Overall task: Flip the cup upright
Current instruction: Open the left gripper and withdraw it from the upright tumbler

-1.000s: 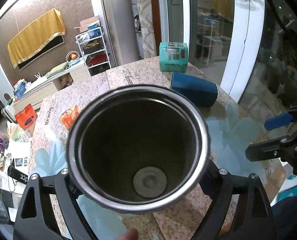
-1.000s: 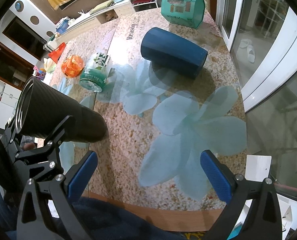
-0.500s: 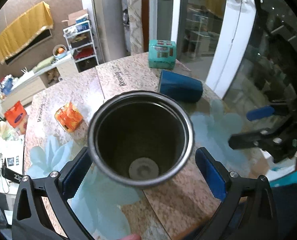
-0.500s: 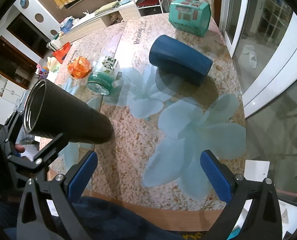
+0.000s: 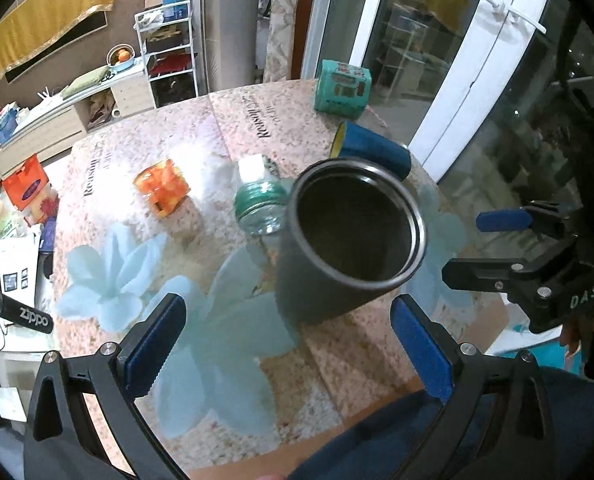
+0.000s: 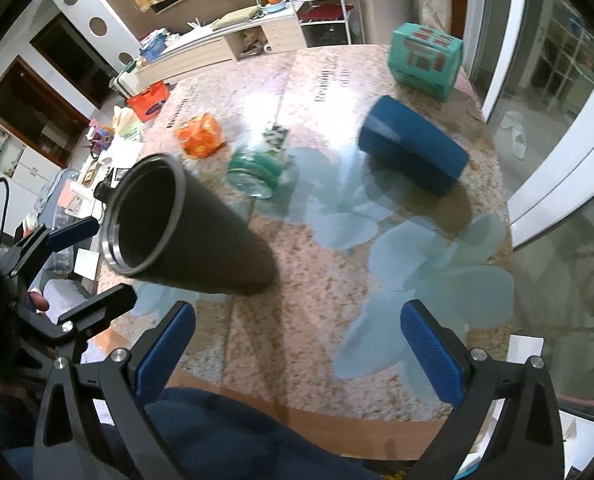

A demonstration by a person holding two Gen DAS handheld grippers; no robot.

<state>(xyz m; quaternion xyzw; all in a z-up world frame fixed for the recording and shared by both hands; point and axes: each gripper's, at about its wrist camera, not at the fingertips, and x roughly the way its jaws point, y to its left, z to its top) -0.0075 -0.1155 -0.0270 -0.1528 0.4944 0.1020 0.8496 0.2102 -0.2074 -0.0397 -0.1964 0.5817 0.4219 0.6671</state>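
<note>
The left hand-held gripper [image 5: 287,344] is spread wide with nothing between its blue pads, and the dark cup [image 5: 345,240] stands free just ahead of it on the surface [image 5: 233,136], mouth up and base down. The right hand-held gripper [image 6: 297,356] is likewise wide open and empty, hovering above the near edge of the surface. So the dark cup looks righted and released, and that part of the task appears done. The blue cup [image 6: 413,156], however, lies on its side further back near the teal box [image 6: 425,62], well apart from both grippers; if it also counts, it is not yet turned up. The fisheye bends everything, so the dark cup seems to lean in both views and whether it sits truly level is hard to judge. Its base is hidden behind its own wall in the left view. A small glass jar [image 5: 263,208] beside it is blurred, and the orange packet [image 5: 161,192] cannot be identified more closely.
</note>
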